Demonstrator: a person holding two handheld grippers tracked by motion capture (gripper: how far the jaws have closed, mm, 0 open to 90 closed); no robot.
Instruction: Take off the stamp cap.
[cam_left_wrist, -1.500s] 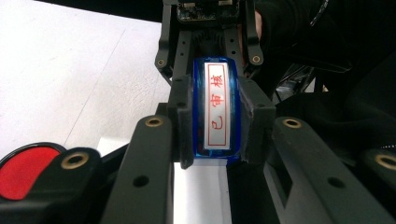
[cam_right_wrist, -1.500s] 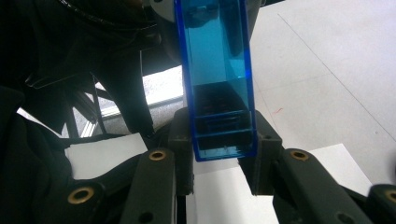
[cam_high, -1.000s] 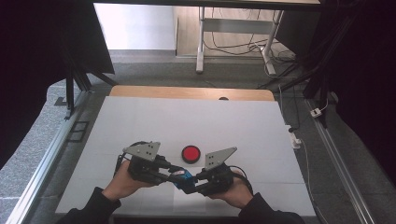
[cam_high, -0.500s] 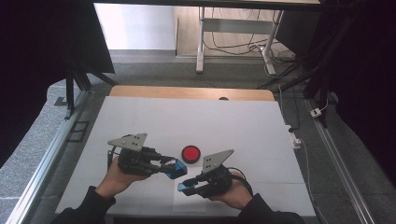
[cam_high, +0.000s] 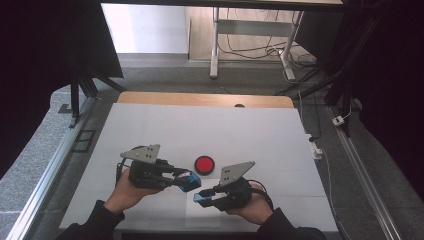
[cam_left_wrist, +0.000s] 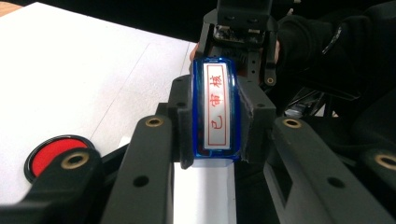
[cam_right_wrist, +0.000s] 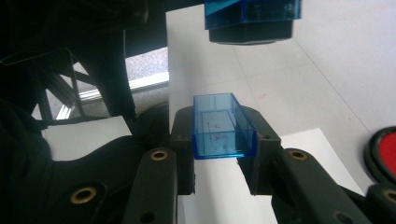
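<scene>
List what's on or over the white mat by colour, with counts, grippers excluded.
Blue: 2 - stamp body held in the left gripper, stamp cap held in the right gripper
Red: 1 - round ink pad
White: 1 - paper sheet lying under the grippers
Total: 4

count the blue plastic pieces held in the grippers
2: a blue stamp with a red-lettered face clamped in the left gripper, and an empty blue cap clamped in the right gripper.

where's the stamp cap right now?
The blue cap sits clamped in the right gripper, low in the high view, just right of the stamp held by the left gripper and below the red ink pad.
</scene>
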